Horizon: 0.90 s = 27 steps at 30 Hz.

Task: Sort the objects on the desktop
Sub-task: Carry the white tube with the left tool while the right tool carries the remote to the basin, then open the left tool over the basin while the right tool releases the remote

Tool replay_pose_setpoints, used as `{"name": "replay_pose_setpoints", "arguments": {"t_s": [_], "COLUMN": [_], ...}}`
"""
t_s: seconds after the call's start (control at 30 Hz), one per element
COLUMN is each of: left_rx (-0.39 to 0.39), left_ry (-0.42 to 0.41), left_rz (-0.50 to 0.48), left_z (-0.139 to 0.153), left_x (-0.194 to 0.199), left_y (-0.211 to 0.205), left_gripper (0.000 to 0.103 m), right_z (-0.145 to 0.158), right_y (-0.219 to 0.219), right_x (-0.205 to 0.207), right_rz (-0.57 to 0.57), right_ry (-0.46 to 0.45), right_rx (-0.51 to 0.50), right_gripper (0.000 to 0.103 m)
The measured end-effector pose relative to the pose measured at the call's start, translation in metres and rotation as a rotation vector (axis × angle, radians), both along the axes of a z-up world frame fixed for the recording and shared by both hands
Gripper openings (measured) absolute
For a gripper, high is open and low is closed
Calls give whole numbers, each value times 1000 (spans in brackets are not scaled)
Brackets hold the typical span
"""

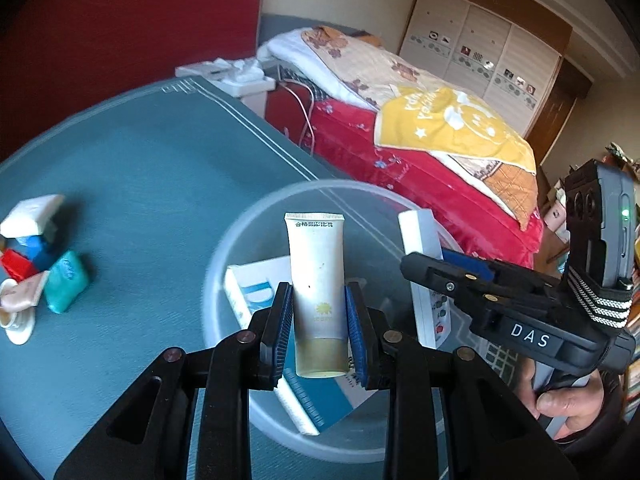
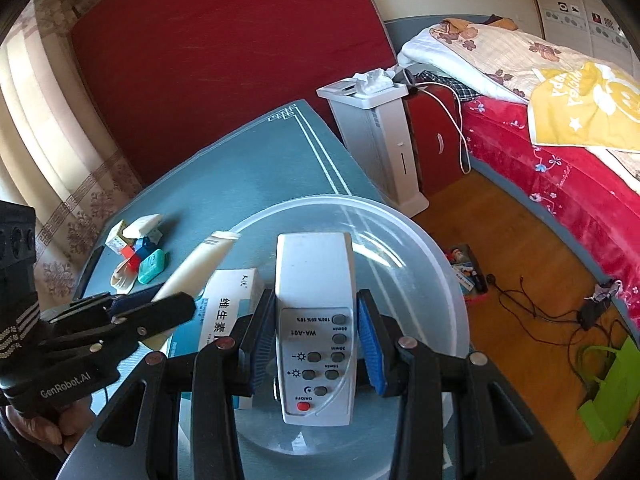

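We hold a two-finger gripper in each hand above a table covered in a teal cloth with white border lines.

Our left gripper is clamped on a cream squeeze tube, its blue pads pressing the tube's lower sides. The tube stands nearly upright with its crimped end up and its cap end down.

Our right gripper is clamped on a white remote control. The pads press its two long sides, beside the grey buttons and above the red on/off button.

Both held things hang over a clear plastic basin, which sits at the table's near right edge, the side facing the bed. In the basin lies a white and blue medicine box printed with Chinese characters; it rests against the basin's left side. We cannot tell whether the tube or the remote touches the basin.

Well apart from the basin, near the table's left edge, is a small pile: a white packet, a blue block, a red block, a teal pouch and a pale pink piece, all touching or overlapping.

Past the table's far right corner stands a white cabinet with crumpled tissue on top.
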State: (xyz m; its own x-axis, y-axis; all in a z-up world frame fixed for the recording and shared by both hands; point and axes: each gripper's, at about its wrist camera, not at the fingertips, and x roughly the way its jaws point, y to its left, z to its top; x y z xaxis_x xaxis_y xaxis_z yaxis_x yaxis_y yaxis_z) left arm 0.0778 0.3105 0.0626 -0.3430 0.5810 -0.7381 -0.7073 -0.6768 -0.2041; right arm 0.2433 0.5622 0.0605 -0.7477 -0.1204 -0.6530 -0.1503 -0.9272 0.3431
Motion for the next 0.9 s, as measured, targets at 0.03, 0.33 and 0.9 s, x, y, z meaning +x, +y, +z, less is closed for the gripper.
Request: {"name": "replay_pose_setpoints", "arguments": {"t_s": [0.03,0.33,0.9], "left_rx": [-5,58,34], "left_ry": [-17,-13,50], "left_rz": [-4,-6,130], "left_z": [-3,5,2], "left_x": [-1,2,-6], "left_y": [2,-12,-48], "left_gripper": [29,67,67], "right_z": [0,5,11], "right_y": [1,8,-12], "right_x": [0,3,4], "right_rz": [-4,-76,-48], "right_ry": [-1,29,53], "right_rx": [2,7,38], "right_gripper": [44,88,88]}}
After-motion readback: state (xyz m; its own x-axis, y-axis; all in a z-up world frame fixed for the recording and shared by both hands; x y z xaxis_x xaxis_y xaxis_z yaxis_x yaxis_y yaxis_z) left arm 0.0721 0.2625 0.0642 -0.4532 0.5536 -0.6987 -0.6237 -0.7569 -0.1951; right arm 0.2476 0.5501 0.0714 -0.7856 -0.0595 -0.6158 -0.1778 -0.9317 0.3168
